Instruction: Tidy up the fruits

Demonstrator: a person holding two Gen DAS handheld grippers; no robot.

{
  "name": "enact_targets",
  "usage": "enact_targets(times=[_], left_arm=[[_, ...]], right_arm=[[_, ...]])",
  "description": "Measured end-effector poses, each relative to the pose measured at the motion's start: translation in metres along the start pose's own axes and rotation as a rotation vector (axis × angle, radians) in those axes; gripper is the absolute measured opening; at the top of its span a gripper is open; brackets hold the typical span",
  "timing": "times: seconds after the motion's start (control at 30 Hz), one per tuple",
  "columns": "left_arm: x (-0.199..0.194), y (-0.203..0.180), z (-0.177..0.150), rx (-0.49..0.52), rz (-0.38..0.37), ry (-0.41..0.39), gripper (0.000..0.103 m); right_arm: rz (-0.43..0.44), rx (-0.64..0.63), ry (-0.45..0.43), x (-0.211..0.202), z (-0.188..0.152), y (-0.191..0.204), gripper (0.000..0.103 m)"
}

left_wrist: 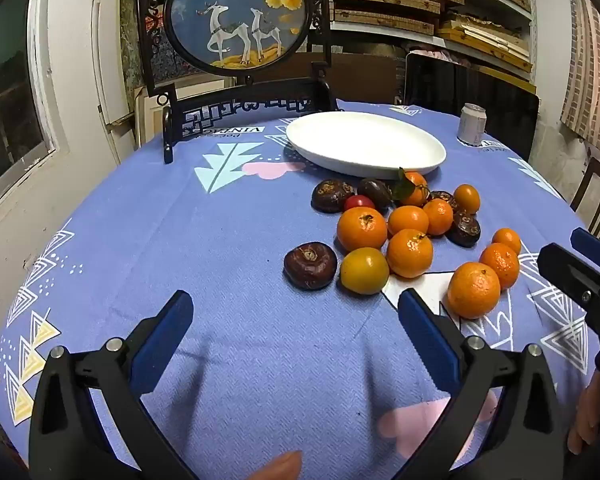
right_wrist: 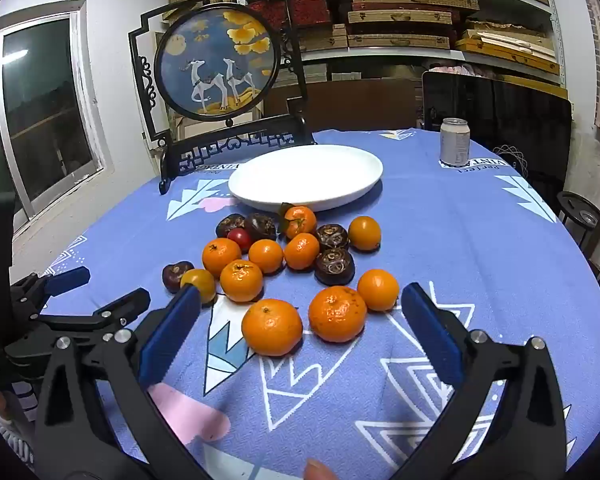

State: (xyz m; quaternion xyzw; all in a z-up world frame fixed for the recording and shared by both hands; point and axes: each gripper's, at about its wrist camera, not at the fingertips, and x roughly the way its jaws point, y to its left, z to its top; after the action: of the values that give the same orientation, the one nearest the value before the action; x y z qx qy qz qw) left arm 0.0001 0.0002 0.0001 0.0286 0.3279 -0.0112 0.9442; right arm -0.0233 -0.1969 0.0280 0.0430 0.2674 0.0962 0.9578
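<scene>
Fruits (right_wrist: pixel 272 326) lie before the white plate (right_wrist: pixel 340 196); both grippers' jaws gape wide, empty.

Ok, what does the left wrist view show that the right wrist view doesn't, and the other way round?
Only the left wrist view: its own open left gripper in the foreground, over bare cloth near a dark brown fruit, plus a chair back at the far right.

Only the right wrist view: its own open right gripper flanking two oranges, and a small round stand beyond the table.

Both: the empty white plate, the fruit pile, the drink can, the deer screen, the blue tablecloth, and the shelves.
</scene>
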Motion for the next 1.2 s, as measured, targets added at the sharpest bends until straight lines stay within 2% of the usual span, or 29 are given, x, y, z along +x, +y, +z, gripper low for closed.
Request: enact_targets(times=[1.2], left_arm=[[0.0052,-0.0029,-0.0035,-0.001,-0.009,0.024,0.102]], right_arm=[[0.004,0.001,0.01,0.0055,-0.0006,-0.0005,0.101]])
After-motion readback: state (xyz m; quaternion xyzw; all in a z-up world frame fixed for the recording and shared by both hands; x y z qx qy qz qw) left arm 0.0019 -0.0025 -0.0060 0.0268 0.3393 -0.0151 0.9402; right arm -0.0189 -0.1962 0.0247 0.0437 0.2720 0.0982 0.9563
